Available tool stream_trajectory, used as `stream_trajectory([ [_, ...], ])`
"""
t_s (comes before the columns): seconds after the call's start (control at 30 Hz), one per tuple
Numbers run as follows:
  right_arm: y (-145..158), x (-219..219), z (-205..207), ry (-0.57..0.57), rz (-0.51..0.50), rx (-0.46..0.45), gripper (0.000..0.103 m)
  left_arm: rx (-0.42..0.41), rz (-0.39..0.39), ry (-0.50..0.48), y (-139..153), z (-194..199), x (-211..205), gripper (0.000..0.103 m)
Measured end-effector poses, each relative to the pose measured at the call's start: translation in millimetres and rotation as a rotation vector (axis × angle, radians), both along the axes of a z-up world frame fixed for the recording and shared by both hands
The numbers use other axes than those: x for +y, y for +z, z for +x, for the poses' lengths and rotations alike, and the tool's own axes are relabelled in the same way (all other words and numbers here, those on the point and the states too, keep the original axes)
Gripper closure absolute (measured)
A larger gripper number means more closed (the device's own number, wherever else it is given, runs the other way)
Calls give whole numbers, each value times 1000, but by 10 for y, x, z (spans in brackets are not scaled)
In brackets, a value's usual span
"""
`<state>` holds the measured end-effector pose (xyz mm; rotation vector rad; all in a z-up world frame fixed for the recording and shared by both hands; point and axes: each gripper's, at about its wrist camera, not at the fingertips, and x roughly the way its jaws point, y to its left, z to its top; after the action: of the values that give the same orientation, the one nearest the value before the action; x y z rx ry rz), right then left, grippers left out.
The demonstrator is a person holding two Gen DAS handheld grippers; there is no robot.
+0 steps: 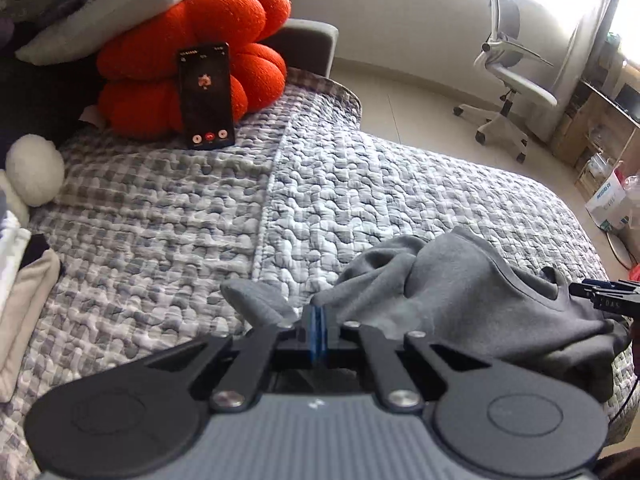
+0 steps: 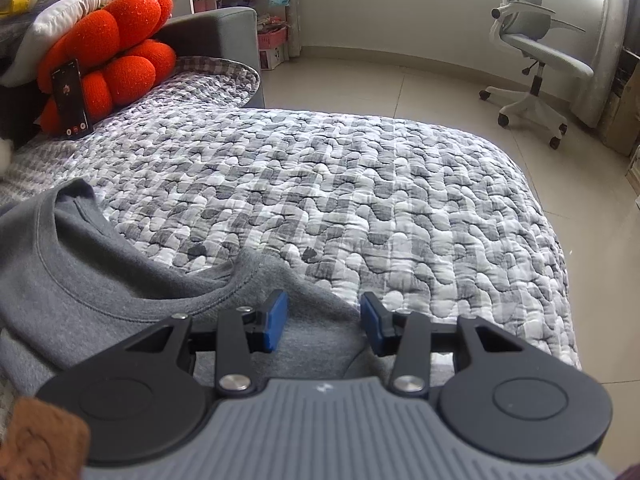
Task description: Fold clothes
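A grey sweatshirt (image 1: pixel 472 292) lies crumpled on the quilted checked bedspread (image 1: pixel 168 216). My left gripper (image 1: pixel 319 316) is shut on a fold of the grey sweatshirt and lifts it a little. In the right wrist view the sweatshirt (image 2: pixel 92 280) shows its round collar at the lower left. My right gripper (image 2: pixel 324 320) is open, its blue pads either side of the cloth by the shoulder next to the collar. The right gripper's tip also shows in the left wrist view (image 1: pixel 600 294), at the sweatshirt's right edge.
An orange cushion (image 1: pixel 192 60) with a phone (image 1: pixel 206 96) leaning on it sits at the bed's head, under white pillows (image 1: pixel 120 0). Folded clothes (image 1: pixel 20 300) lie at the left edge. A white office chair (image 2: pixel 536 48) stands on the tiled floor beyond the bed.
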<state>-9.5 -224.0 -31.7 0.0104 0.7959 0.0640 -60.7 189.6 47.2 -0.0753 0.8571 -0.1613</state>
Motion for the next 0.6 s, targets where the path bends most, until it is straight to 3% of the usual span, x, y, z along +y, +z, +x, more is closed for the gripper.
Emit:
stream_trajectory([
  [0.13, -16, 2, 11, 2, 6, 13, 58, 26, -18, -15, -122, -309, 135, 101],
  [0.3, -34, 29, 32, 11, 7, 31, 58, 158, 18, -80, -577, -401, 83, 101],
  [0.43, -30, 39, 32, 15, -1, 34, 58, 116, 46, -100, -524, -403, 43, 98],
  [0.47, -24, 33, 30, 14, 1, 33, 58, 96, 45, -104, -479, -405, 36, 95],
  [0.57, 14, 9, 19, 17, 15, 22, 58, 50, 27, -118, -391, -366, -5, 67],
  [0.6, 26, 3, 20, 18, 21, 19, 58, 41, 20, -121, -387, -339, -25, 66],
])
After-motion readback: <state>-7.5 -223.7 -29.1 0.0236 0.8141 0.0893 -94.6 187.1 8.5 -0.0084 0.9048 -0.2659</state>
